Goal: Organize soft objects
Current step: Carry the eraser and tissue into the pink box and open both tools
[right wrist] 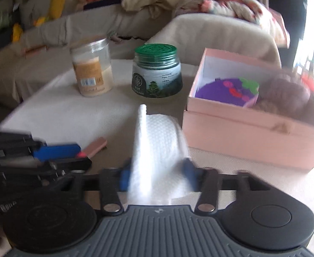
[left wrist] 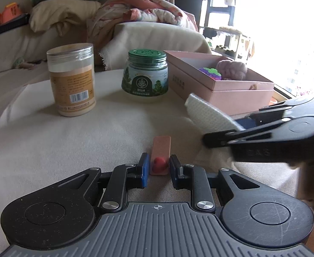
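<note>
My right gripper [right wrist: 157, 175] is shut on a white textured cloth roll [right wrist: 159, 145] and holds it above the table, left of the pink box [right wrist: 242, 137]; the roll also shows in the left wrist view [left wrist: 208, 113]. The pink box [left wrist: 232, 92] holds a purple plush strawberry [right wrist: 225, 92] and a pinkish-brown fluffy ball [right wrist: 285, 96]. My left gripper [left wrist: 158, 169] is low over the table with its jaws closely flanking a flat pink strip with a small red piece [left wrist: 159, 163]; they seem to grip it. The left gripper also shows in the right wrist view [right wrist: 71, 156].
A tan jar with a clear lid [left wrist: 72, 79] and a green-lidded jar [left wrist: 146, 72] stand at the back of the cloth-covered table [left wrist: 71, 145]. Behind is a sofa with piled blankets [left wrist: 139, 10] and pillows. A bright window is at the right.
</note>
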Demonstrator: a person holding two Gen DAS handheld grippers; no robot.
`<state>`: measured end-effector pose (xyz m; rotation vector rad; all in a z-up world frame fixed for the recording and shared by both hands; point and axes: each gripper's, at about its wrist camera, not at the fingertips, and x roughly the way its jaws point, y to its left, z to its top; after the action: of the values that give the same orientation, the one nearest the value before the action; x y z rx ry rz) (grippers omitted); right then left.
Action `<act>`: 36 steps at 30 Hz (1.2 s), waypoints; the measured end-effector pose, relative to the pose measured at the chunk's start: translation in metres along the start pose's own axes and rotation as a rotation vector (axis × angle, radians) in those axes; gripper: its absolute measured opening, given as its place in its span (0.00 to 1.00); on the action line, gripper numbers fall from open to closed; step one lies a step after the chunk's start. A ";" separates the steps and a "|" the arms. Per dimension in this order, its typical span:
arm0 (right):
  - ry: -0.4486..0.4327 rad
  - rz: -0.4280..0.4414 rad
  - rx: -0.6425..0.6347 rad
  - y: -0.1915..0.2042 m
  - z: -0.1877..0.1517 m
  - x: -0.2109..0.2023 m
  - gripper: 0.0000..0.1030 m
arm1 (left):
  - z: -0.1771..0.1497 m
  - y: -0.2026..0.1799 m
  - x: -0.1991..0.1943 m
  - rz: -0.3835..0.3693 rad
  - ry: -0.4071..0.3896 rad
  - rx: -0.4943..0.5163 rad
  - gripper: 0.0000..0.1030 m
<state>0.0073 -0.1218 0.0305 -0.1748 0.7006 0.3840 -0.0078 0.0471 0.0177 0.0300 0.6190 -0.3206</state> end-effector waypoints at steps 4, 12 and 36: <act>-0.024 0.054 0.026 -0.010 -0.003 -0.030 0.08 | 0.000 0.000 0.000 0.001 0.000 0.002 0.24; -0.103 0.011 0.031 -0.032 -0.020 -0.095 0.08 | 0.003 -0.009 0.001 0.027 0.014 0.060 0.22; -0.089 -0.013 0.207 -0.173 0.122 -0.019 0.22 | 0.216 -0.030 0.137 -0.212 0.032 -0.165 0.22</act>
<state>0.1357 -0.2513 0.1397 0.0336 0.6464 0.3025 0.2098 -0.0468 0.1169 -0.1904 0.6803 -0.4738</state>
